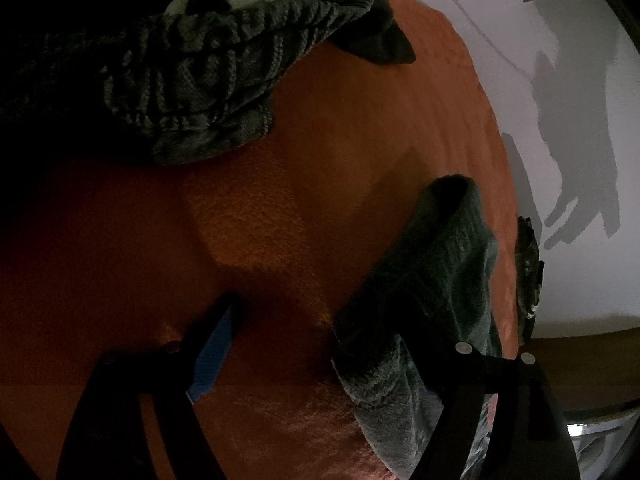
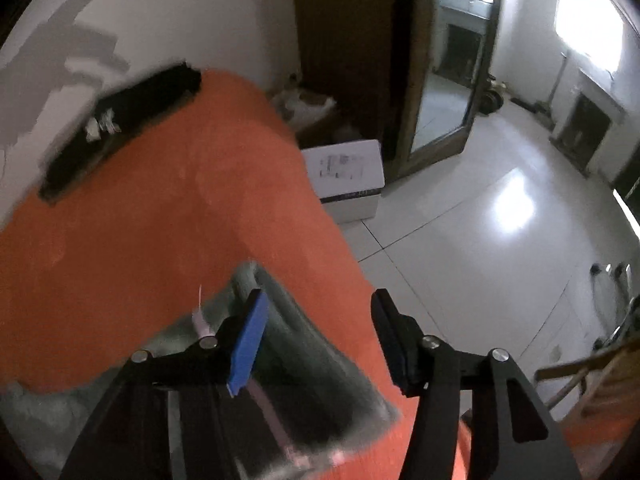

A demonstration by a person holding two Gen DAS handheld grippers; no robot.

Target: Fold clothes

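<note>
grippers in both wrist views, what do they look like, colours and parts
Both look alike. The left gripper has two matte black angular fingers with round silver screw heads and a flat blue pad on the inner face of one finger. The right gripper shows the same black fingers, silver screws and a blue pad. No cables, markings or sleeves are visible.

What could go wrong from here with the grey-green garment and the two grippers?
1. The grey-green garment lies draped over one finger of the open left gripper; pulling away could snag it and undo the fold.
2. The right gripper is open, nothing pinched; cloth lies near the orange cover's edge and might slide off.
3. The knitted pile crowds the folding space.
</note>
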